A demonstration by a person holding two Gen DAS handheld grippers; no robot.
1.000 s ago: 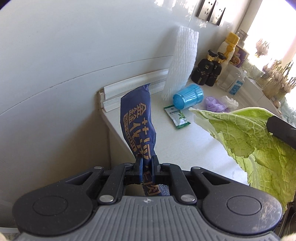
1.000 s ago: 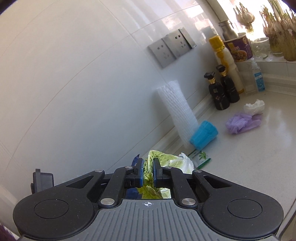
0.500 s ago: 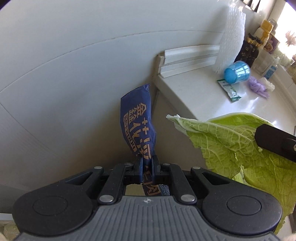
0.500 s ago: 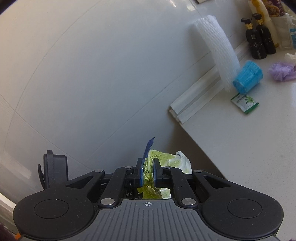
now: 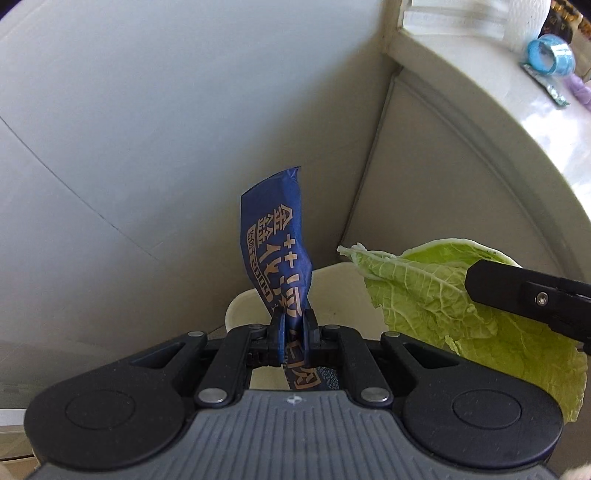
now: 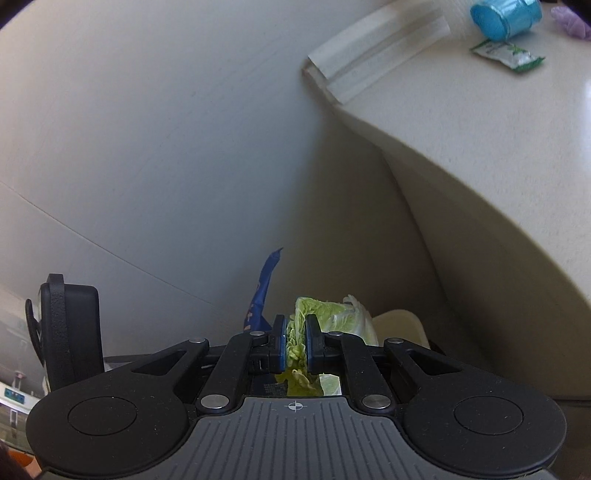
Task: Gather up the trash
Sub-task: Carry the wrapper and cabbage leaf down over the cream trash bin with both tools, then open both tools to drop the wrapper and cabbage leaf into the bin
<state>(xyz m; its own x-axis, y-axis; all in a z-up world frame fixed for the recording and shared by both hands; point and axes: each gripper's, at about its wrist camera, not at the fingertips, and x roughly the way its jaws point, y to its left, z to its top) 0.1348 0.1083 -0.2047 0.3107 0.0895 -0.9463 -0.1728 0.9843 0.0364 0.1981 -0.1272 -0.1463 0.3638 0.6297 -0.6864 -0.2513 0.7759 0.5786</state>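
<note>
My left gripper point(image 5: 293, 323) is shut on a dark blue wrapper with gold lettering point(image 5: 277, 251), which stands up between its fingers. My right gripper point(image 6: 295, 332) is shut on a green cabbage leaf point(image 6: 325, 314). In the left wrist view the leaf point(image 5: 443, 295) hangs at the right, with the right gripper's black finger across it. Both grippers are below the counter edge, over a cream bin rim point(image 5: 240, 306). The bin rim also shows in the right wrist view point(image 6: 402, 319). The wrapper tip shows left of the leaf point(image 6: 264, 291).
The white counter point(image 6: 480, 122) runs along the upper right. On it lie a blue cup on its side point(image 6: 506, 16), a green sachet point(image 6: 508, 57) and a purple glove point(image 6: 570, 16). A grey wall point(image 5: 147, 129) fills the left. A beige cabinet side point(image 5: 424, 177) is behind the bin.
Both grippers have moved down and left, off the counter and below its edge, each still holding its item. The cream bin rim has come into view beneath them.
</note>
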